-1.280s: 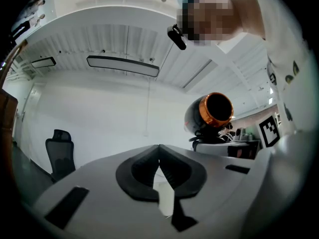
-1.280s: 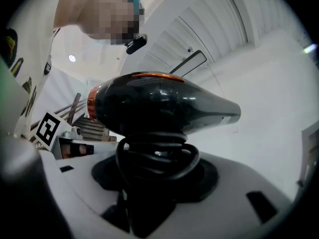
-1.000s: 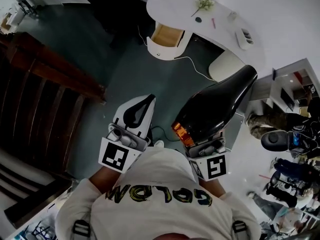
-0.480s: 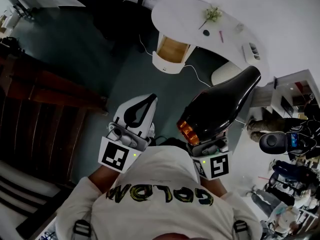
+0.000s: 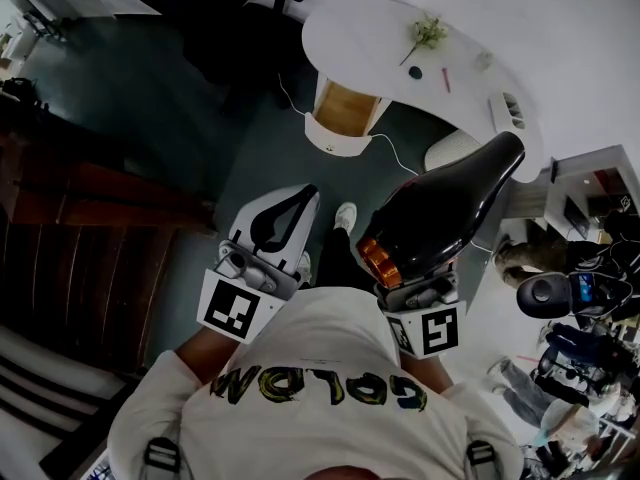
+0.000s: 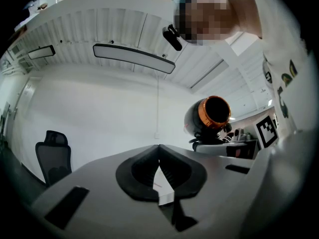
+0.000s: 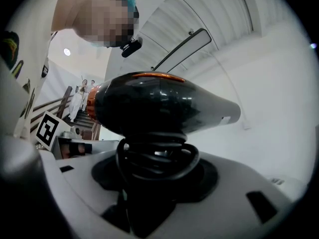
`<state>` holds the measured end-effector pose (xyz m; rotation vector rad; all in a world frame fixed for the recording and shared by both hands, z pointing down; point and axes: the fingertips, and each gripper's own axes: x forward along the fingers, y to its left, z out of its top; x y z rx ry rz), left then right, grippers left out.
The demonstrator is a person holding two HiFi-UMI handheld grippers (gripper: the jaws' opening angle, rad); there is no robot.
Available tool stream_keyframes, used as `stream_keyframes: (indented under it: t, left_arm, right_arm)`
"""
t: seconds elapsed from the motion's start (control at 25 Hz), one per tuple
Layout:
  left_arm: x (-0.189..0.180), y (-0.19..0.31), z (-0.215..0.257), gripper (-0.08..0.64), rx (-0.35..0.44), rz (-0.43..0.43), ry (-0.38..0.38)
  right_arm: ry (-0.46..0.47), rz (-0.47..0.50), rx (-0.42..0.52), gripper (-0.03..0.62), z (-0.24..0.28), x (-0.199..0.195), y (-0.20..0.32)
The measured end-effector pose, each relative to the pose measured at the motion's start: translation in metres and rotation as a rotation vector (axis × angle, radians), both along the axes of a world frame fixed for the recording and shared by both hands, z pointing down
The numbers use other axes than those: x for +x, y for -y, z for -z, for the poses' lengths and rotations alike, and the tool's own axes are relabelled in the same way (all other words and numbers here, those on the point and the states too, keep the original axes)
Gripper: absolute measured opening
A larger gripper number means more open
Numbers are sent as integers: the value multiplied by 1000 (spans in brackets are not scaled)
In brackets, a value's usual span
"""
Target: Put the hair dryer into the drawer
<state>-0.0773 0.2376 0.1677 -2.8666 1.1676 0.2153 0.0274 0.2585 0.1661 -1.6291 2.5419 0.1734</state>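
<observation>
A glossy black hair dryer (image 5: pixel 445 213) with an orange rear ring is carried in my right gripper (image 7: pixel 157 176), whose jaws are shut on its cord-wrapped handle. In the left gripper view the hair dryer (image 6: pixel 212 116) shows off to the right. My left gripper (image 5: pixel 308 194) is held beside it, shut, with nothing between its jaws. Ahead, a white drawer (image 5: pixel 335 140) with a wooden inside stands pulled out under the round white table (image 5: pixel 370 28). Both grippers are some way short of it, above dark floor.
A black office chair (image 5: pixel 215 8) stands left of the table. A white cable (image 5: pixel 400 153) runs across the floor near the drawer. Dark wooden stairs (image 5: pixel 90 208) fill the left. Shelves and people (image 5: pixel 585 298) crowd the right. My shoe (image 5: pixel 345 215) shows between the grippers.
Both grippers have been carried forward toward the table, so the drawer sits a little nearer in view. A shoe has stepped into view between them. Both grips are unchanged.
</observation>
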Motion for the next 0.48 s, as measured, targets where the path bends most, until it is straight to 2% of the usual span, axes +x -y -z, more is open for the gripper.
stream_keyframes:
  t: [0.24, 0.48]
  left_arm:
    - [28, 43, 1, 12, 8, 12, 15]
    - [83, 117, 6, 12, 11, 28, 31]
  right_arm:
    - [9, 13, 13, 249, -1, 27, 46]
    - [17, 27, 11, 249, 1, 81, 117]
